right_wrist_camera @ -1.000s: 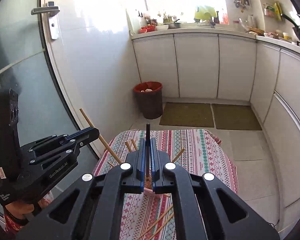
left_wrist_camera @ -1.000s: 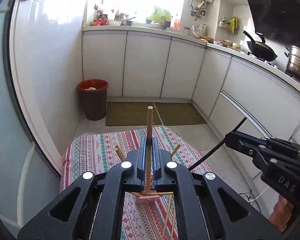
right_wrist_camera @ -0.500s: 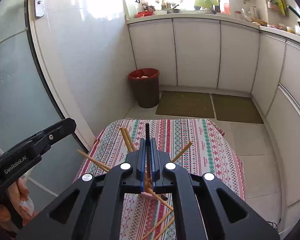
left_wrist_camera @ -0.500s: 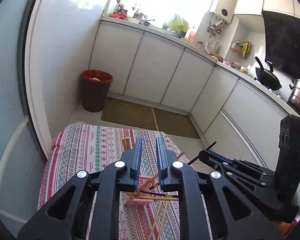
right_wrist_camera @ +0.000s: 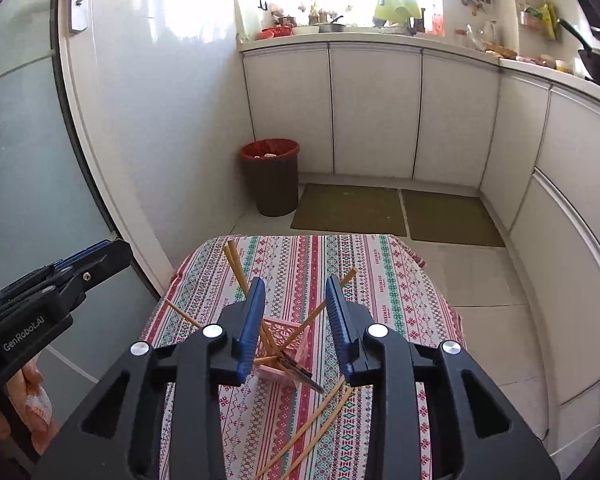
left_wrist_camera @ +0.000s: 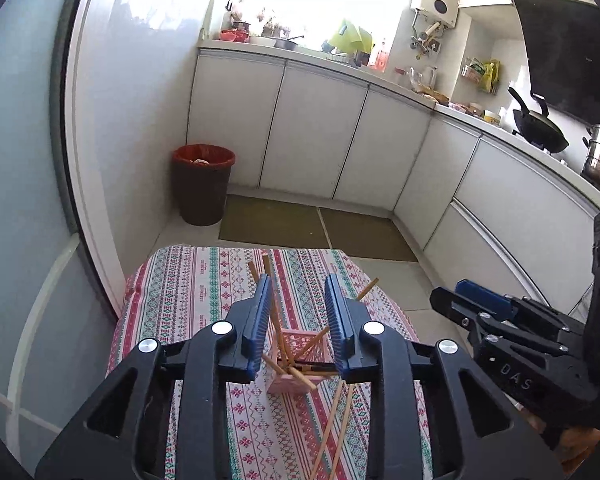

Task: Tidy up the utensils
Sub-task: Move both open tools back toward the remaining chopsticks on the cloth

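- Nearest, 2 loose chopsticks [right_wrist_camera: 312,424] lie flat on the striped cloth of the bench [right_wrist_camera: 380,280], side by side; their long axis runs from the near edge up and to the right, toward the pink basket [right_wrist_camera: 288,334].
- They sit just below and a little right of the right tongs [right_wrist_camera: 295,292], so the right hand looks the nearer one for the next pickup; a grip across the sticks would call for the jaws set square to that slant.
- Right tongs: jaws have just been opening, now released and holding nothing; the basket shows in the gap below them.
- Left tongs [left_wrist_camera: 298,290]: also just been opening, released, nothing pinched, hanging over the same basket.
- The basket holds several chopsticks [left_wrist_camera: 312,344] leaning out at mixed angles, 1 dark stick [right_wrist_camera: 302,372] poking over its near rim.
- Farther off, a red bin [right_wrist_camera: 270,176] stands on the floor by the cabinets.
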Action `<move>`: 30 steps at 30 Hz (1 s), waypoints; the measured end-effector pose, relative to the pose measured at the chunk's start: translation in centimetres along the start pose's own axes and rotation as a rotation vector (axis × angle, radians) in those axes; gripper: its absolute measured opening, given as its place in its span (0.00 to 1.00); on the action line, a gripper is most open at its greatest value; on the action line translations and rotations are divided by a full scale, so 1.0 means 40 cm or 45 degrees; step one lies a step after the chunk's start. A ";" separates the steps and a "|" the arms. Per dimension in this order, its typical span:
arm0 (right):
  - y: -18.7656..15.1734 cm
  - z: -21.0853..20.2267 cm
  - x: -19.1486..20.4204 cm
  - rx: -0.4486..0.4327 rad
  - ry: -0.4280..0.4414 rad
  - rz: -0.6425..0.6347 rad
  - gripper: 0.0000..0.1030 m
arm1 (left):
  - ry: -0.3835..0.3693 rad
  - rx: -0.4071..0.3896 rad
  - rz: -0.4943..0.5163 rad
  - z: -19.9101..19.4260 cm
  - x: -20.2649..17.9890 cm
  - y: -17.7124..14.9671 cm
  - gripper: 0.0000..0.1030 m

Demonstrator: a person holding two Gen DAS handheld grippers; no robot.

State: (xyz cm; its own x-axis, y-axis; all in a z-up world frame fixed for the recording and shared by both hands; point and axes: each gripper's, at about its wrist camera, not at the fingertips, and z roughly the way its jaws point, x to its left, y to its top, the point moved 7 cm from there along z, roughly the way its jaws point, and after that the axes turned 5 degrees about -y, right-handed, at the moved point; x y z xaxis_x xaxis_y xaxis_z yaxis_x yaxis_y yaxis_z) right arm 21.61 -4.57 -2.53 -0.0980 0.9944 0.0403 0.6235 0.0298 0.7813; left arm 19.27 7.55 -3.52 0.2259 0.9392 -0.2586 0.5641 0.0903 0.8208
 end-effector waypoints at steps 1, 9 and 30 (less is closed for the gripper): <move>-0.011 -0.018 -0.009 -0.013 -0.004 0.012 0.46 | 0.013 0.017 0.007 -0.003 -0.005 -0.020 0.32; -0.146 -0.103 -0.086 -0.015 -0.059 0.090 0.81 | 0.097 0.189 0.064 0.016 -0.019 -0.208 0.62; -0.495 -0.044 -0.210 0.405 -0.214 0.229 0.93 | 0.102 0.742 0.151 0.222 -0.008 -0.544 0.79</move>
State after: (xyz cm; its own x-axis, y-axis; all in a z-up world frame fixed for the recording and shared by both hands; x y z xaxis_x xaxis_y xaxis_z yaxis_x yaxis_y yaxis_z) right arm 8.70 -13.68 -17.23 0.1465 0.9886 0.0359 0.8306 -0.1426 0.5384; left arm 13.98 2.35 -25.84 0.2661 0.9559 -0.1242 0.8865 -0.1921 0.4211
